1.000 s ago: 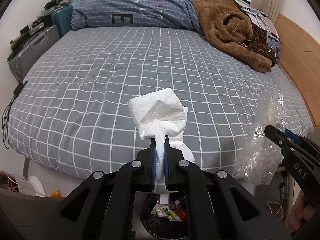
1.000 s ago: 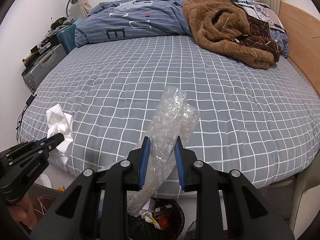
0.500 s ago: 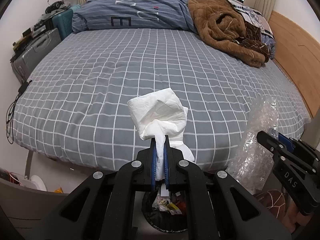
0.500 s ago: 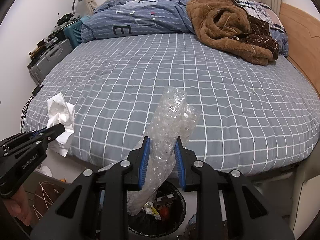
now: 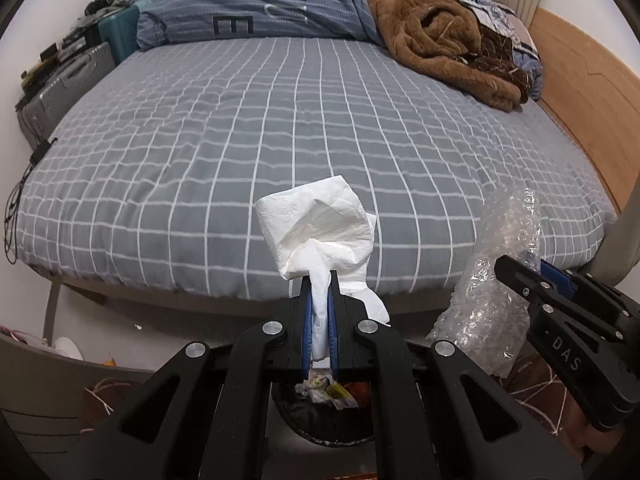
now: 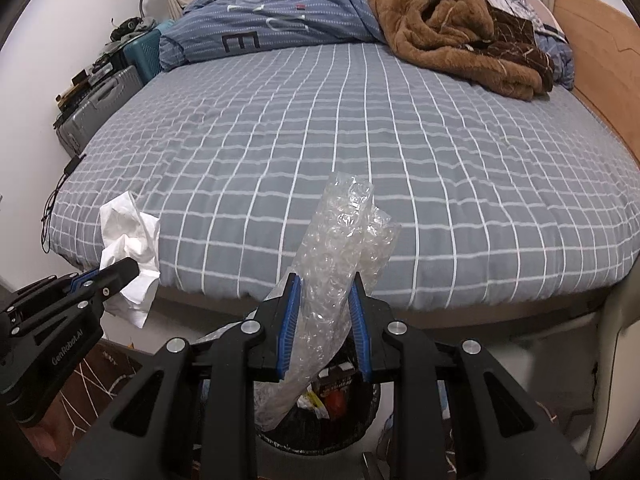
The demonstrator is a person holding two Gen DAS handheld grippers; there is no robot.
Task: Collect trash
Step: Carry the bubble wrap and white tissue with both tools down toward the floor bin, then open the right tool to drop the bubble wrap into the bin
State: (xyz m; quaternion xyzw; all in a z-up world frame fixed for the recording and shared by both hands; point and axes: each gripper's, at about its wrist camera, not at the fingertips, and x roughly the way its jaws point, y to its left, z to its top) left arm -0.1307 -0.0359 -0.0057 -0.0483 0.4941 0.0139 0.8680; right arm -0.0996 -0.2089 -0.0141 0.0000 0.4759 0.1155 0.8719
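My left gripper (image 5: 319, 280) is shut on a crumpled white tissue (image 5: 320, 228), which sticks up past its blue pads. The right gripper (image 6: 323, 284) is shut on a clear wad of bubble wrap (image 6: 340, 240) that hangs down between its fingers. Both are held off the foot of the bed, above a black trash bin (image 6: 320, 436) with trash in it, also seen under the left gripper as the bin (image 5: 320, 420). Each gripper shows in the other's view: the right gripper (image 5: 520, 276) with bubble wrap (image 5: 496, 288), the left gripper (image 6: 116, 276) with the tissue (image 6: 128, 248).
A bed with a grey checked sheet (image 5: 300, 120) fills both views. A blue duvet (image 5: 260, 12) and a brown blanket (image 5: 440, 28) lie at its far end. Suitcases (image 5: 68, 80) stand along the left wall, a wooden headboard (image 5: 580, 72) on the right.
Both grippers have drawn back from the bed and sunk a little, so more of the trash bin shows beneath them. Their grips on the tissue and bubble wrap are unchanged.
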